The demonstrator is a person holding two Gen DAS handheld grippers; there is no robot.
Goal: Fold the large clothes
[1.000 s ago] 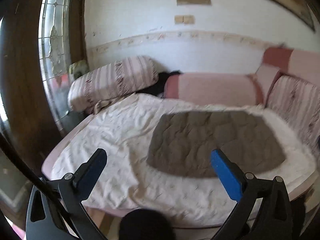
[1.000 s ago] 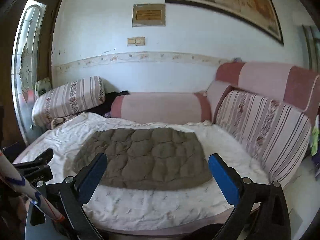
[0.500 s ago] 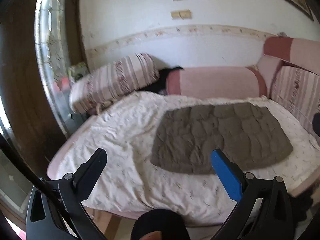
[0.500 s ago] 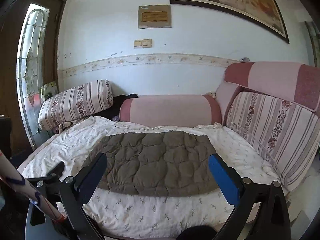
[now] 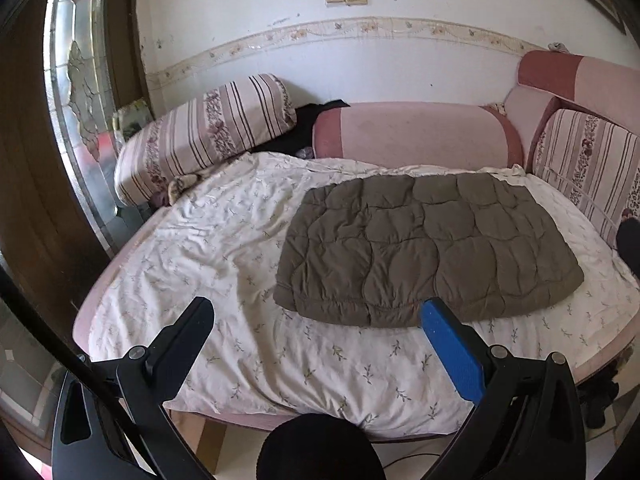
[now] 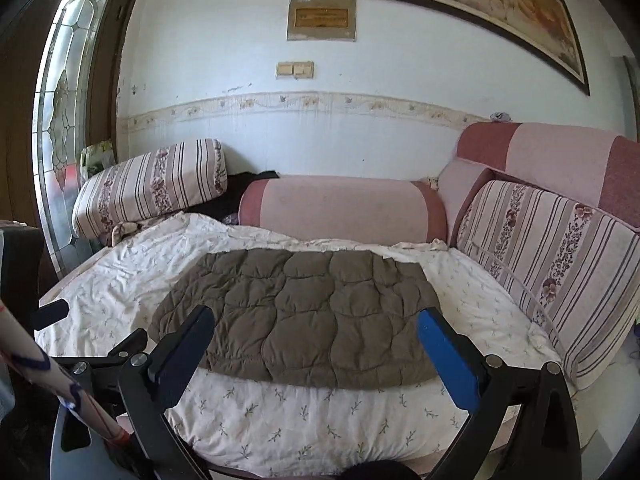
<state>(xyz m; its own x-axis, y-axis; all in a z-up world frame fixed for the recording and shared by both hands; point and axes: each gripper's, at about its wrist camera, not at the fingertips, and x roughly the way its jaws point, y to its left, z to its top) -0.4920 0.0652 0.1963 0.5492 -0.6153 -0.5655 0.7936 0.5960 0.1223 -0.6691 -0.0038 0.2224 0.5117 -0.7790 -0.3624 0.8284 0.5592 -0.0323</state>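
A brown quilted garment [image 5: 424,248] lies folded flat as a rectangle on the white floral sheet [image 5: 224,264] of the sofa bed; it also shows in the right wrist view [image 6: 304,316]. My left gripper [image 5: 316,320] is open and empty, held above the sheet in front of the garment's near-left edge. My right gripper [image 6: 316,336] is open and empty, held in front of the garment's near edge. The left gripper's fingers [image 6: 52,312] show at the left of the right wrist view.
A striped bolster [image 5: 204,132] and a pink bolster [image 5: 412,132] lie along the back wall. Striped and pink cushions [image 6: 556,248] stand at the right. A glass-panelled wooden door [image 5: 76,92] stands left. A white pole with blue marks [image 6: 52,392] crosses the lower left.
Both grippers have moved closer to the bed and the garment now looks larger. The left view has swung right and tilted down. Both stay open and empty.
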